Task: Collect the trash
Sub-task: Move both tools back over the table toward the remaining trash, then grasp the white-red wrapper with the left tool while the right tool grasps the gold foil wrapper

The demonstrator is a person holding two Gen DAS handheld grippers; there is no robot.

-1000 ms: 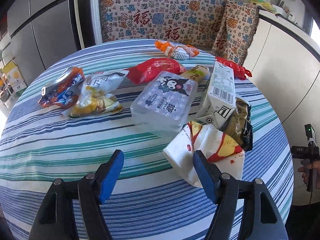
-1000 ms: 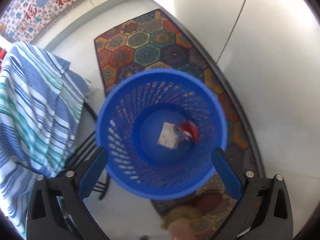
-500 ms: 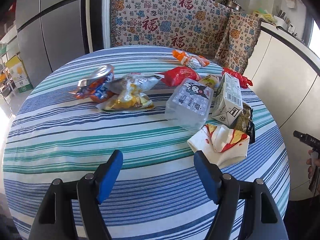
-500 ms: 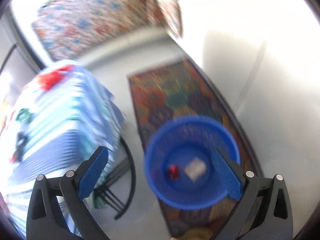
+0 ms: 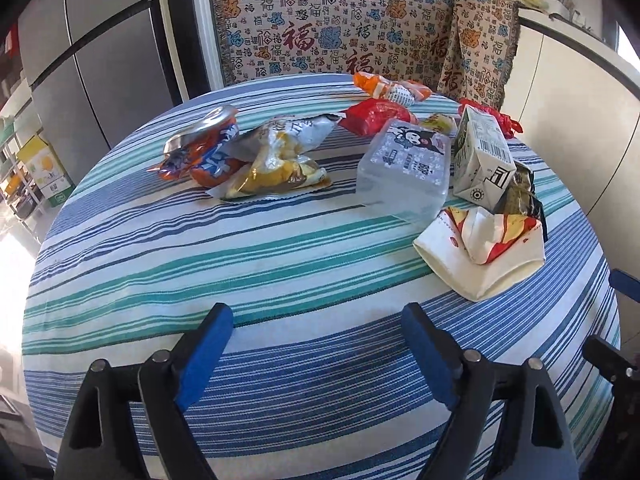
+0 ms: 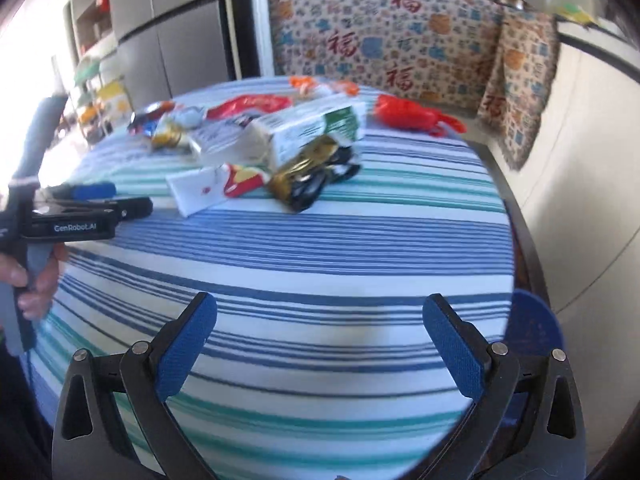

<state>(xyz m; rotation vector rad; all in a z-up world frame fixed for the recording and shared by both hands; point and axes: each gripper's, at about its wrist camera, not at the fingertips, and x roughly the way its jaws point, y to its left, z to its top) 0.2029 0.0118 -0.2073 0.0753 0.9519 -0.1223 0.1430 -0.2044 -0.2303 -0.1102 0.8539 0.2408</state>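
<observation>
Crumpled white-and-red paper wrapper (image 5: 480, 256) near tabletop edge, milk carton (image 5: 482, 160) on its side behind, clear plastic box (image 5: 404, 172), snack bags (image 5: 276, 156) left

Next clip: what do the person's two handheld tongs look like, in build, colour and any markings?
Both tongs, left and right, are black plastic frames with silver pivot pins and two fingers faced in textured blue pads. In the right wrist view the left one shows white "GenRobot.AI" lettering on its side and a grey handle.

a round bench (image 5: 280, 360) has a striped blue, green and white cloth. trash lies on its far half: a squashed can (image 5: 200, 148) far left, a yellow bag (image 5: 276, 160), a clear box (image 5: 404, 176), a milk carton (image 5: 482, 156), and a white wrapper (image 5: 476, 256) nearer on the right.
</observation>
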